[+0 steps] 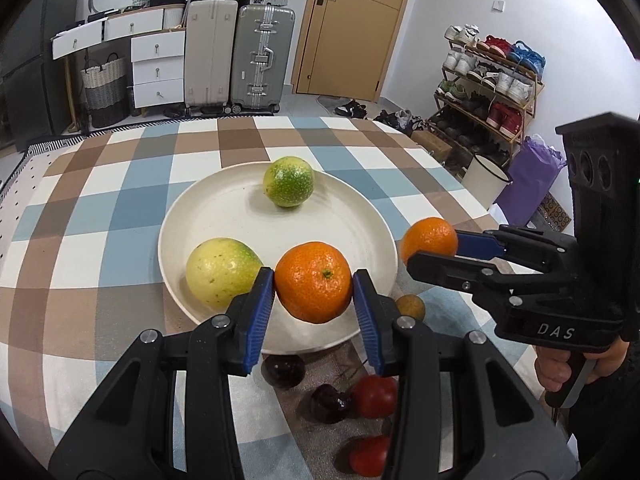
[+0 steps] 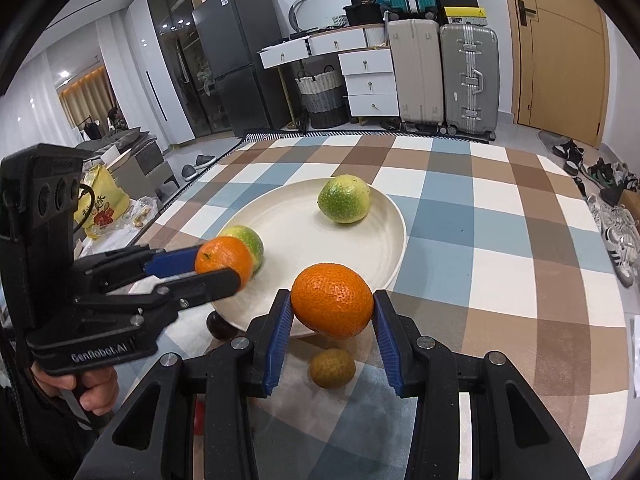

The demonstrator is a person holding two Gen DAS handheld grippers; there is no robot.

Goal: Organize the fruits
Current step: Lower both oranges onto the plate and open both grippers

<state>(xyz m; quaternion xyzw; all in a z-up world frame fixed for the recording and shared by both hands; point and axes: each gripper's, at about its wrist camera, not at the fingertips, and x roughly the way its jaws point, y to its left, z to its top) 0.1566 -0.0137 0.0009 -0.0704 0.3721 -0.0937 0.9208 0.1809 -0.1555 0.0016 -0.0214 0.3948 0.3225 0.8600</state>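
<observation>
Two mandarins in the air at once. Left hand-held gripper (image 1: 313,294) clamped on the bigger mandarin (image 1: 314,282), blue pads (image 1: 262,300) squeezing its sides, stem facing the camera, hanging over the plate (image 1: 224,208) rim at 6 o'clock. Right hand-held gripper (image 2: 332,316) pinching the other mandarin (image 2: 332,300) the same way, out at the plate's 3 o'clock edge in the left wrist view. Side grips make sense: round fruit, flat pads, less chance of rolling out.

Already sitting on the plate: a green citrus (image 1: 289,181) at 12 o'clock and a yellow-green fruit (image 1: 222,270) at 8 o'clock, which leaves the middle bare. Probably why both mandarins are heading in from the near rim.

Still loose on the checked desk (image 1: 100,184) cloth: a small brownish fruit (image 1: 411,307) just off the rim at 5 o'clock, plus dark cherries (image 1: 284,370) and red ones (image 1: 374,396) under the left gripper. Likely next in line.
</observation>
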